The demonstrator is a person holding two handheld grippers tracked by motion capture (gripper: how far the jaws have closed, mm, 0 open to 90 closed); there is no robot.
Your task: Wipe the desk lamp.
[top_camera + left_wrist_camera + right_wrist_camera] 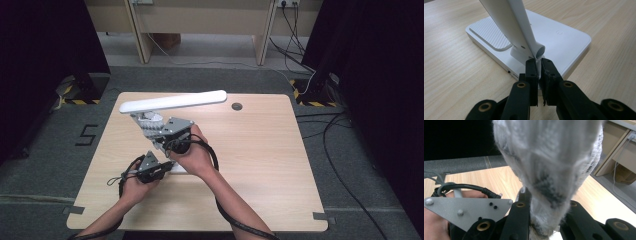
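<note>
Centrally in the high view stands one white desk lamp (pixel 172 101), its long head bar running level from upper left toward centre, above one wooden table (pixel 260 165). One grey-white knitted cloth (pixel 149 122) sits just under the bar, left of centre.

Right gripper (pixel 176 131): jaws pinching the cloth; in the right gripper view the cloth (pixel 549 165) rises from between the jaws and covers the upper centre of the frame.

Left gripper (pixel 152 167): lower left of centre, jaws pressed nearly together on the lower end of the lamp arm (pixel 524 37). In the left gripper view the thin edge at the hinge (pixel 539 51) sits between the fingertips (pixel 532 68), and the one flat lamp base (pixel 564 40) lies on the table behind.

Count: two grippers, one lamp, one cloth. One round grommet (pixel 237 106) marks the table's upper right. Cables (pixel 345 165) lie on the floor at right.
</note>
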